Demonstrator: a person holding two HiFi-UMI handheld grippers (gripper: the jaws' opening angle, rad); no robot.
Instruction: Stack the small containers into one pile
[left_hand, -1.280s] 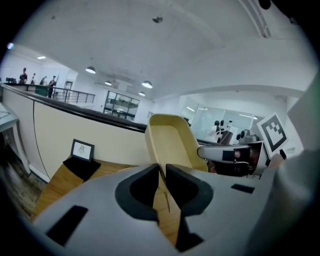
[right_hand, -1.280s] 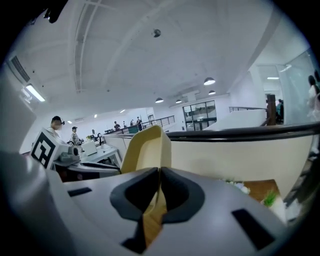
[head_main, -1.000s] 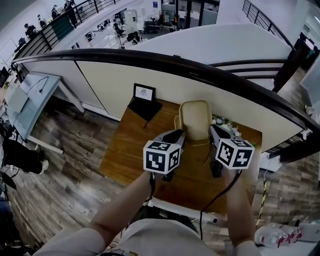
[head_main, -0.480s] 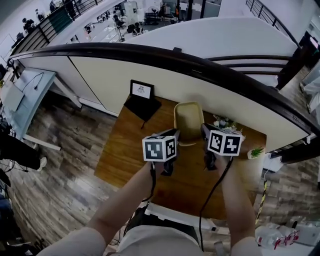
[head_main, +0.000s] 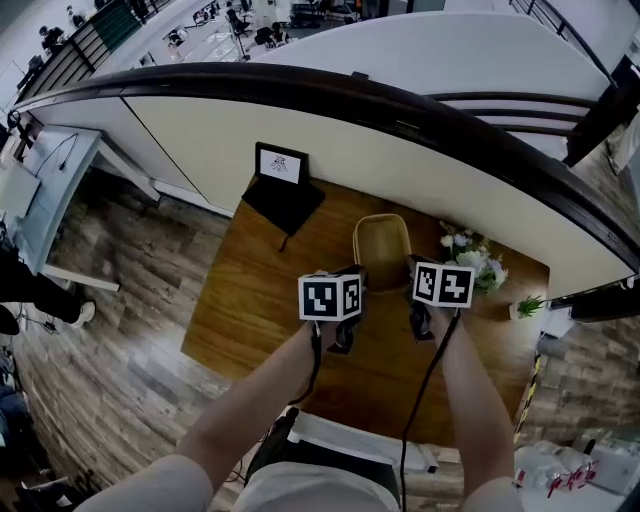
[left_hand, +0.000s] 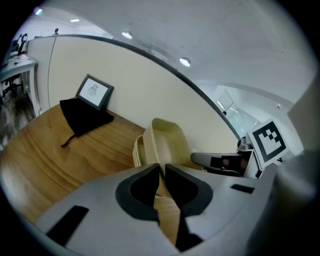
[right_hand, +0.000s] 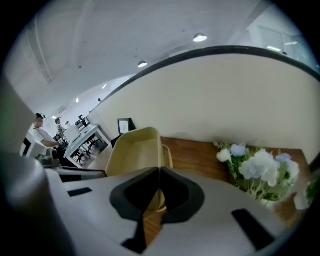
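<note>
Here, containers (head_main: 381, 245) ahead; left gripper (left_hand: 162, 169), right gripper (right_hand: 159, 172) pinching opposite rims.

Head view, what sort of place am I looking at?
Probably an open-plan office or lab: a wooden table beside a curved partition, a grey desk nearby, and workstations beyond.

Two bare forearms (head_main: 262, 398) stretched forward, left grey two-jaw gripper (left_hand: 162, 172) pinching a beige plastic container (left_hand: 167, 142) wall, right grey gripper (right_hand: 159, 175) closed, seemingly on its rim.

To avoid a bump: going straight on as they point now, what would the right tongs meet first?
The beige container: the right tongs seem shut on its rim. Beyond it, probably the cream wall.
</note>
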